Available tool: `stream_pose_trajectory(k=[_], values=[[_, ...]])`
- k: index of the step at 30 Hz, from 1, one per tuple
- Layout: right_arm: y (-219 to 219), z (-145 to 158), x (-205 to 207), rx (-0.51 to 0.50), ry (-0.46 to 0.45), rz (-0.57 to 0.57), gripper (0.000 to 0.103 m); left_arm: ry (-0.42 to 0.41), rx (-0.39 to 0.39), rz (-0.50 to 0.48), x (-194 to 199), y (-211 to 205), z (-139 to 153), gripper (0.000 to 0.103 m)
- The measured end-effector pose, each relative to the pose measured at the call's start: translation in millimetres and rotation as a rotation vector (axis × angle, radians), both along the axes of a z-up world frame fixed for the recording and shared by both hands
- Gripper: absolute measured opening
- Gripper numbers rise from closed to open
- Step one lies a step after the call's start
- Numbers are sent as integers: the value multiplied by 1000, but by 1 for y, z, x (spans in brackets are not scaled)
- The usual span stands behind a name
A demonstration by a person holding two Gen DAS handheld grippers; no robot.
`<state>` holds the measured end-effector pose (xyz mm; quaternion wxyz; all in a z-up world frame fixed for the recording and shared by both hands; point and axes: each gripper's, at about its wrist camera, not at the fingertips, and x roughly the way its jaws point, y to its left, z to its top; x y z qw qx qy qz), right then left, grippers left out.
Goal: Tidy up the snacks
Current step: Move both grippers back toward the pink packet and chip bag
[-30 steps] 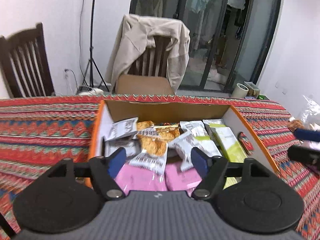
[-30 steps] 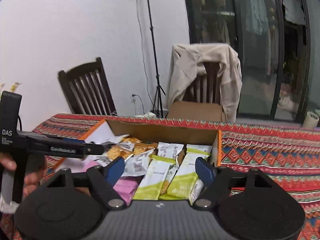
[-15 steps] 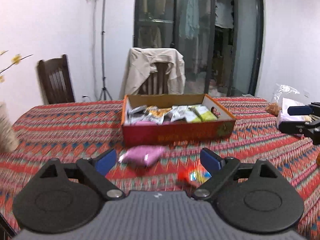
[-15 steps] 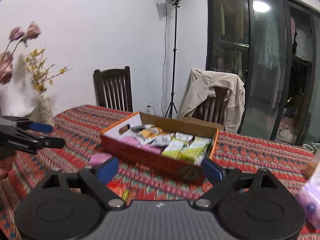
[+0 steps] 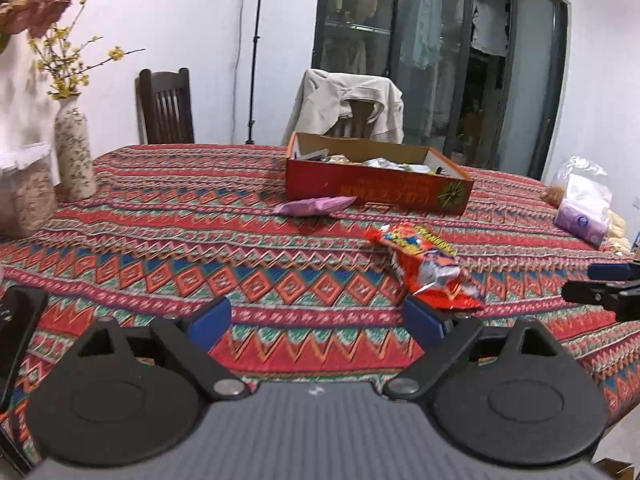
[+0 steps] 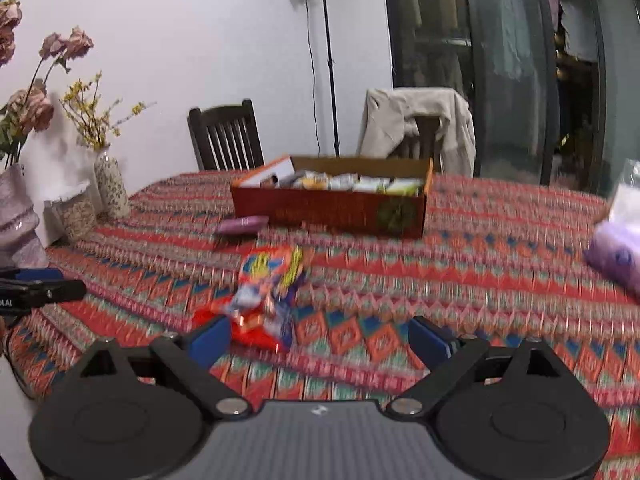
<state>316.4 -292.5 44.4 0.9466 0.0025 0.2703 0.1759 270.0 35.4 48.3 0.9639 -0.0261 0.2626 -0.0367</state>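
A red cardboard box [image 5: 376,192] [image 6: 328,210] filled with several snack packets stands far back on the patterned tablecloth. A pink packet [image 5: 316,205] [image 6: 242,225] lies just in front of it. Closer to me lies a red snack bag [image 5: 424,268] [image 6: 268,292]. My left gripper [image 5: 316,320] hovers near the table's front, its jaws opening with nothing between them; the red bag sits just beyond its right fingertip. My right gripper [image 6: 320,340] is also opening and holds nothing, with the bag just past its left fingertip. Each gripper shows at the edge of the other's view: right gripper [image 5: 588,282], left gripper [image 6: 60,282].
A flowered vase [image 5: 74,152] and a clear jar [image 5: 24,192] stand at the left of the table. A purple pack in a plastic bag [image 5: 584,208] lies at the right. Two chairs, one draped with a beige jacket [image 5: 352,104], and a light stand are behind the table.
Both grippers have pulled far back from over the box toward the table's near edge, and their jaws have widened. The pink packet and the red bag have come into view.
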Motion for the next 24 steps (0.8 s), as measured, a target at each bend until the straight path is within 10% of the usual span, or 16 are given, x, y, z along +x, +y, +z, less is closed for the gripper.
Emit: stream_pose_trajectory(k=[24], values=[[30, -18, 2, -43, 40, 7, 95, 50, -24, 2, 22, 14, -23, 94]])
